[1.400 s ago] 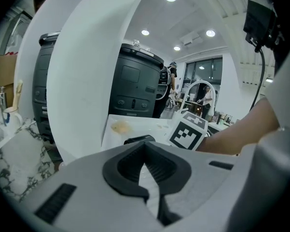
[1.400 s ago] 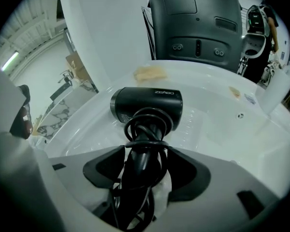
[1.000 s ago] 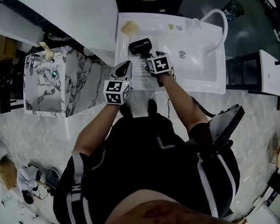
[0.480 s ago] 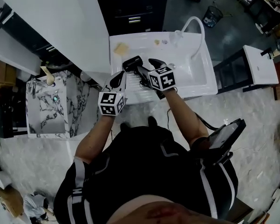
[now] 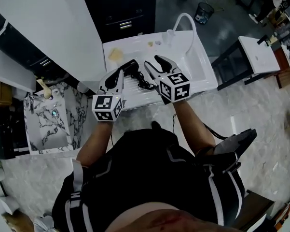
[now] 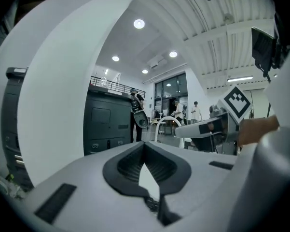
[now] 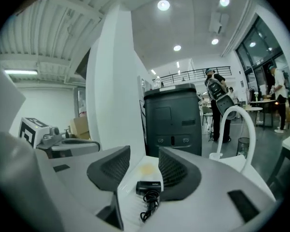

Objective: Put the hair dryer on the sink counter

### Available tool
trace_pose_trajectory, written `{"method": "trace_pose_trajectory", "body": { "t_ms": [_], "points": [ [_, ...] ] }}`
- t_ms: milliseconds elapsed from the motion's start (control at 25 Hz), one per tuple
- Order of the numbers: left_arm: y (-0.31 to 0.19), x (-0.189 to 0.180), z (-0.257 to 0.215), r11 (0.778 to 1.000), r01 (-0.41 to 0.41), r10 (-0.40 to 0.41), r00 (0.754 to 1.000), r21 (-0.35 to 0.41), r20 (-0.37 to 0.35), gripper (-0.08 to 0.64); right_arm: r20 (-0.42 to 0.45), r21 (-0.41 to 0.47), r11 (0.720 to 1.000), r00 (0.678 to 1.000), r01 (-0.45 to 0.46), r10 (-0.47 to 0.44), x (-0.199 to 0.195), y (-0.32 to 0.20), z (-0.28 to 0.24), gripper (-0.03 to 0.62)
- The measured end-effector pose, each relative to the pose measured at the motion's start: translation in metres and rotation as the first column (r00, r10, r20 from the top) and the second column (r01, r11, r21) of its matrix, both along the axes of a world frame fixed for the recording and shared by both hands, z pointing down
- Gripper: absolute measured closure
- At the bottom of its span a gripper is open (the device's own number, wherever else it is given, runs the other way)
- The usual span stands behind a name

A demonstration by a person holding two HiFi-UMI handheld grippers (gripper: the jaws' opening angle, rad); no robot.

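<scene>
- White sink counter (image 5: pixel 140 47) fills the middle of the head view, with a dark cabinet (image 5: pixel 125 13) beyond it and grey floor around.
- Hair dryer (image 5: pixel 130 66) lies on the counter's ribbed left part, its coiled cord (image 5: pixel 144 83) trailing from it toward the person.
- The right gripper (image 5: pixel 153 62) is held above the counter with its jaws apart. They have just been closing, yet the pads press on nothing.
- In the right gripper view, the hair dryer (image 7: pixel 149 187) shows through the gap between the jaws of the right gripper (image 7: pixel 145 153), lower down and apart from them, with a yellow pad (image 7: pixel 146 169) just past it.
- The left gripper (image 5: pixel 119 74) is just beside the dryer in the head view, on the side away from the right gripper.
- In its own view the left gripper (image 6: pixel 145 146) has its jaw tips together, holding nothing.
- A white arched faucet hose (image 5: pixel 183 21) rises past the right gripper, on its outer side.
</scene>
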State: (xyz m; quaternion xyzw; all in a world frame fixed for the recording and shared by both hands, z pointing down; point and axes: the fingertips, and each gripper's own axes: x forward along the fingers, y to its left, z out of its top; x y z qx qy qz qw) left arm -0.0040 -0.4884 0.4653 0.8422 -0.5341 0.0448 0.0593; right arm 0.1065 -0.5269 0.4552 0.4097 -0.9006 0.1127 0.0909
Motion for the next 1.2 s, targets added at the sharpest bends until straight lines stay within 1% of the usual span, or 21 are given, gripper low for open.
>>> {"method": "trace_pose_trajectory", "body": {
  "t_ms": [200,360,400,520,640,840,960,1000,1120,1200],
  "points": [
    [0.011,0.007,-0.025,0.998,-0.040,0.041,0.999,0.038,-0.020,0.558,0.040,0.097,0.991,0.996,-0.089,0.086,0.016,0.016,-0.035,0.465],
    [0.020,0.007,-0.041,0.996,-0.060,0.060,0.998,0.071,0.011,0.558,0.056,0.118,0.982,0.989,-0.146,0.140,0.022,0.028,-0.047,0.494],
    [0.022,0.006,-0.044,0.995,-0.062,0.062,0.998,0.074,0.010,0.558,0.053,0.127,0.979,0.987,-0.157,0.152,0.023,0.031,-0.048,0.501],
    [0.024,0.002,-0.047,0.997,-0.053,0.055,0.998,0.059,-0.028,0.558,0.051,0.162,0.969,0.982,-0.189,0.183,0.029,0.038,-0.054,0.517],
    [0.024,-0.001,-0.049,0.999,-0.028,0.029,0.999,0.047,-0.036,0.558,0.050,0.190,0.959,0.977,-0.213,0.207,0.038,0.044,-0.061,0.534],
    [0.024,0.005,-0.056,0.998,0.012,-0.009,0.999,0.058,-0.038,0.558,0.024,0.214,0.956,0.979,-0.202,0.202,0.045,0.046,-0.069,0.558],
    [0.025,0.012,-0.058,0.998,0.036,-0.033,0.999,0.061,-0.042,0.558,0.018,0.216,0.961,0.984,-0.175,0.175,0.048,0.044,-0.072,0.563],
    [0.026,0.015,-0.059,0.997,0.037,-0.035,0.999,0.064,-0.036,0.558,0.018,0.219,0.961,0.986,-0.167,0.167,0.048,0.044,-0.074,0.563],
    [0.026,0.025,-0.066,0.995,0.035,-0.036,0.999,0.089,0.012,0.558,0.020,0.239,0.959,0.988,-0.152,0.151,0.050,0.040,-0.079,0.563],
    [0.027,0.030,-0.068,0.996,0.038,-0.039,0.999,0.087,0.010,0.558,0.019,0.245,0.959,0.990,-0.140,0.140,0.051,0.038,-0.080,0.563]
  ]
}}
